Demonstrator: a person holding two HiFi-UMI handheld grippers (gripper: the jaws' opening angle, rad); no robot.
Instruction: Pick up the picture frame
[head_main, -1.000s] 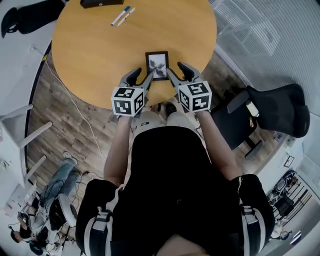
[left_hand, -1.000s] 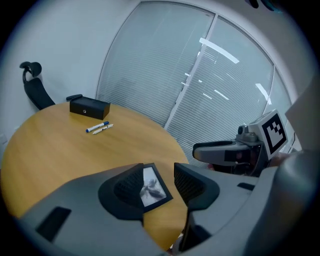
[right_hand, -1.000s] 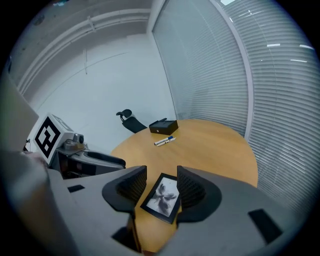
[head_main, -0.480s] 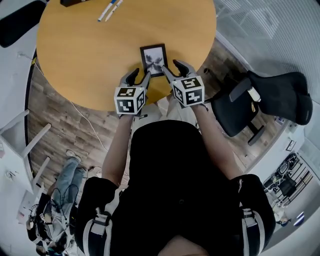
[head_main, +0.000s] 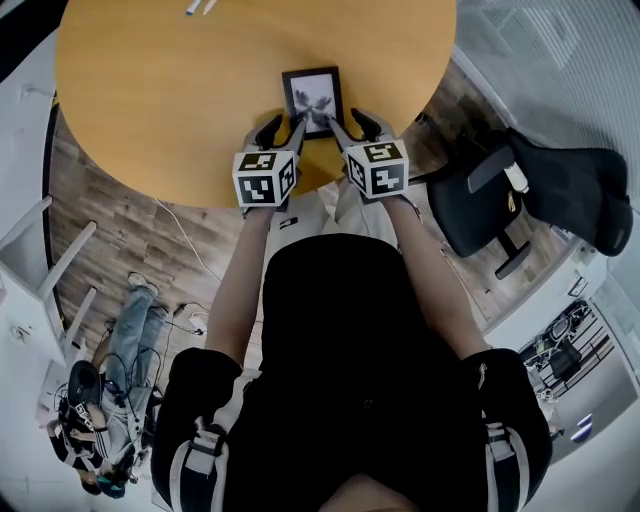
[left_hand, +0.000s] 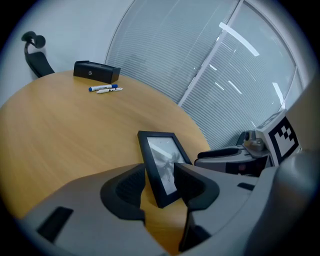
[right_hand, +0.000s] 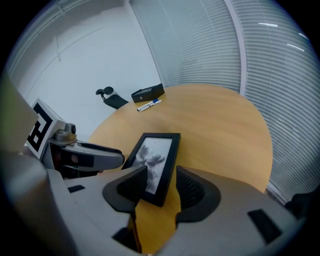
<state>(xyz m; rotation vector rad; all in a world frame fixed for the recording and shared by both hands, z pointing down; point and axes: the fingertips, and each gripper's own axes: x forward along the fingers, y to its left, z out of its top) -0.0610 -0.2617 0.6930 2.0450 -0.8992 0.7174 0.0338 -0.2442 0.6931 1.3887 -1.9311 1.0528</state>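
leaning over the round wooden table (head_main: 170, 90), we are holding both grippers at its 6 o'clock edge, with the picture frame (head_main: 312, 97) lying flat on the wood at 12 o'clock from them. the frame is black, with a pale grey print under its glass, and it is lying lengthwise, its short near side facing us.

the left gripper (head_main: 283, 128) is pointing in from 7 o'clock. its jaws are standing apart, and in the left gripper view the frame's near left corner is lying in the gap between them, the 3 o'clock jaw overlapping the glass and the 9 o'clock jaw standing just off the frame's outer edge. we are unable to tell whether either jaw is touching the frame.

the right gripper (head_main: 347, 122) is pointing in from 5 o'clock. its jaws are likewise spread, straddling the near right corner, with bare wood showing between the frame and the 3 o'clock jaw. each gripper is showing in the other's view, just beside the frame.

far across the table, toward 11 o'clock in the head view, two pens (left_hand: 106, 89) are lying side by side, and the left gripper view is showing a black box (left_hand: 96, 71) just behind them. a black office chair (head_main: 560, 195) is standing on the floor at 3 o'clock, apart from the table.
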